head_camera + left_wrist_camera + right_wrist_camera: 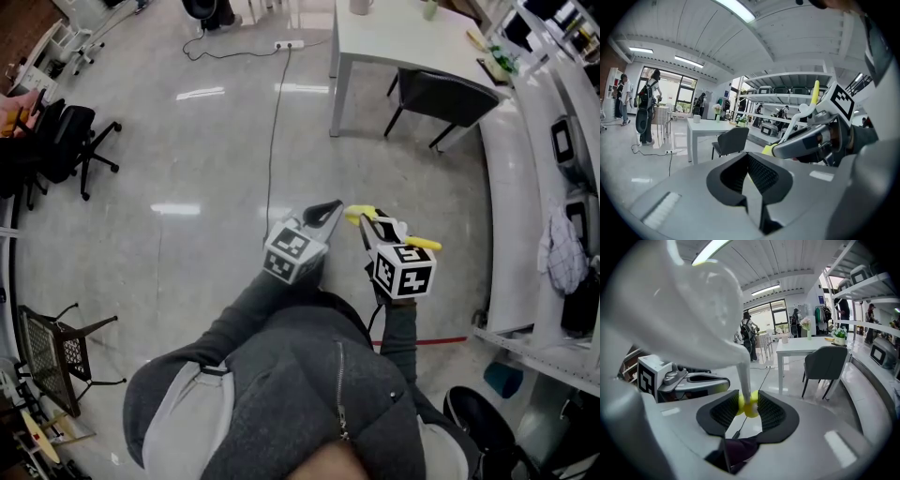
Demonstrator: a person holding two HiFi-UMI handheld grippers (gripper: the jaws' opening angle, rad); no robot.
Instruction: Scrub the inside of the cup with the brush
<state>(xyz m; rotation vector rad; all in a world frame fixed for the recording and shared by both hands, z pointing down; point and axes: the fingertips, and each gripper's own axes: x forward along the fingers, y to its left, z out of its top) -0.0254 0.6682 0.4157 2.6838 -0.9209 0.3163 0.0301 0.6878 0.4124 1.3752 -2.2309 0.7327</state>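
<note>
Two hand-held grippers are out in front of me above a glossy grey floor [187, 169], carried by a person in a grey hooded top [281, 394] seen from overhead. My left gripper [328, 210] has its dark jaws pressed together with nothing between them; in the left gripper view the ribbed pads [761, 174] meet in a closed V. My right gripper [377, 225] is just beside it, the two marker cubes near each other but apart. The right gripper is clamped on the brush [749, 407]. In the right gripper view the brush's yellow end is pinched between the two ribbed pads. Its white handle rises up and to the left, close to the lens and blurred. From the left gripper view the same brush shows as a white stem with a yellow tip standing up above the right gripper. The cup [697, 118], white, stands on a white table [712, 125] well apart from both grippers, across the room. A dark chair [731, 140] is at that table. A cable [274, 122] runs over the floor toward it, and white shelving [553, 187] lines the right side.
</note>
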